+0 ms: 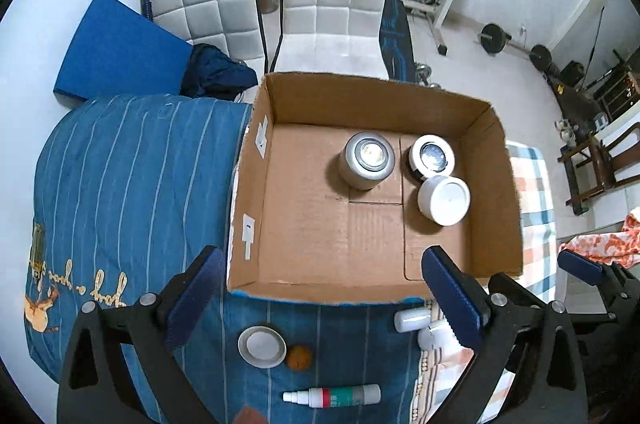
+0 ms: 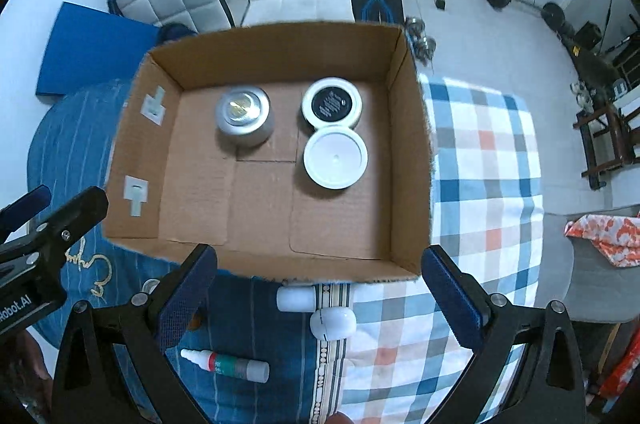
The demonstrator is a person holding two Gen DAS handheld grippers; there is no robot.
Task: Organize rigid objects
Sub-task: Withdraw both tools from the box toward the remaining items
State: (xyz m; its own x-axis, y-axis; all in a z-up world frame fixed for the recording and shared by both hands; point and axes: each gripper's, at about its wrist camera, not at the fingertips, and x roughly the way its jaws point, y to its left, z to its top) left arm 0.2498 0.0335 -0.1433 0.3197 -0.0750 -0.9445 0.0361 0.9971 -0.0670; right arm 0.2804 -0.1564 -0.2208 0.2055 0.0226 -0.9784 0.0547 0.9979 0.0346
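Presently three round jars sit toward the far wall of the brown cardboard box (image 2: 408, 160); both the left gripper (image 1: 324, 300) and right gripper (image 2: 320, 300) hover empty, jaws spread. Next: descend onto the small white bottle (image 2: 296, 298) lying just outside the box's near edge

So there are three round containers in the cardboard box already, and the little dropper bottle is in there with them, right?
Not quite. The three round containers do sit in the cardboard box, but the dropper bottle is outside it, lying on its side on the blue bedding in front of the box. The right wrist view shows it.
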